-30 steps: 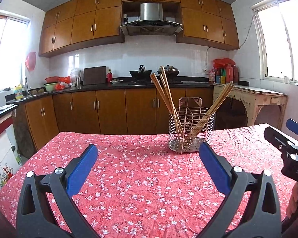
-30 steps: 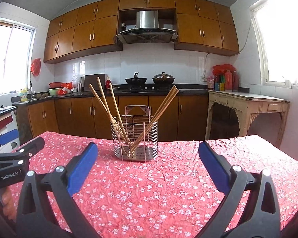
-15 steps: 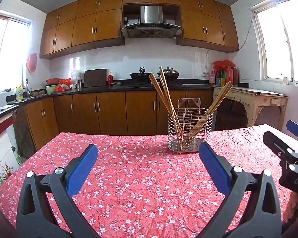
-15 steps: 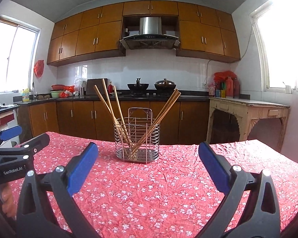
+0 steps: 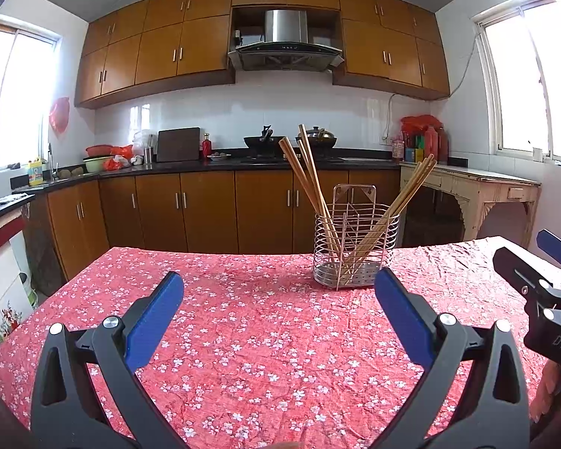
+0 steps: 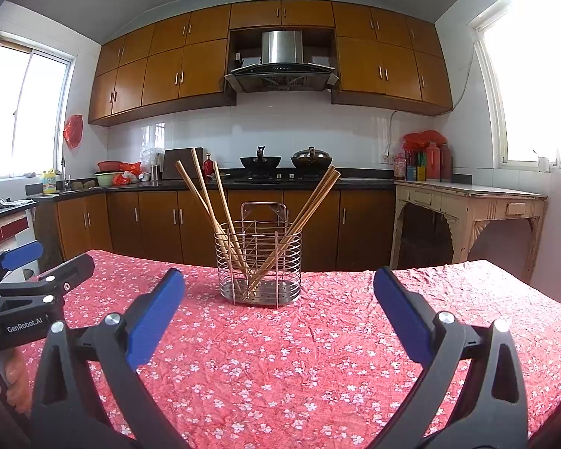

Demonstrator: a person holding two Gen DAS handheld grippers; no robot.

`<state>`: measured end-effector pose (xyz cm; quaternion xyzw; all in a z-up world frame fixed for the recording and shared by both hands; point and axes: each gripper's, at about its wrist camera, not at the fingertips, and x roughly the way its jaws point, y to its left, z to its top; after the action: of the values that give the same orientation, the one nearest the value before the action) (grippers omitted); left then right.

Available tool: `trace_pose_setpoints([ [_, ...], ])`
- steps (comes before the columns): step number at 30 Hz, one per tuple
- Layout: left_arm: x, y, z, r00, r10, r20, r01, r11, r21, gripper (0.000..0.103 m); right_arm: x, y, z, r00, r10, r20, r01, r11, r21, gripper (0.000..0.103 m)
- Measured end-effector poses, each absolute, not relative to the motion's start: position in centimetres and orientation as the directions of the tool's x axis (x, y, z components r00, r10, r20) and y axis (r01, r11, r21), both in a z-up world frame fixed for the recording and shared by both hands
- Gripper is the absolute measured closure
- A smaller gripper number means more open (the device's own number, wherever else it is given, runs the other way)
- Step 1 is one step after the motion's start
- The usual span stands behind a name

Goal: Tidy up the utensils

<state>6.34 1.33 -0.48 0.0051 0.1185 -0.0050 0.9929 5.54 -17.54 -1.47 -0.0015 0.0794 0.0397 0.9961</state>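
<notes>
Evidently both the left hand-held gripper [image 5: 278, 293] and right hand-held gripper [image 6: 279, 288] hovered spread wide, empty. Round wire-and-steel utensil caddy [image 6: 258, 262] stood at 12 o'clock on the floral red-clothed counter [image 6: 318, 355], holding long wooden chopsticks [image 6: 205, 202]. Advised: pinch one stick high, lift straight up.

Chopsticks [image 6: 220, 209] are leaning in the wire holder [image 6: 258, 262], which is standing on the worktop [image 6: 318, 355] before the cabinets [image 6: 161, 220].
</notes>
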Motion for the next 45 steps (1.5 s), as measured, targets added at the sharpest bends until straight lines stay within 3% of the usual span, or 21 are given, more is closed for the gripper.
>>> trace_pose_setpoints([
  [45, 6.78, 1.29, -0.77, 0.968, -0.013, -0.251, 0.014, 1.000, 0.002, 0.002, 5.94, -18.00, -1.94, 0.982, 0.078, -0.175, -0.076, 0.997, 0.016, 0.004],
])
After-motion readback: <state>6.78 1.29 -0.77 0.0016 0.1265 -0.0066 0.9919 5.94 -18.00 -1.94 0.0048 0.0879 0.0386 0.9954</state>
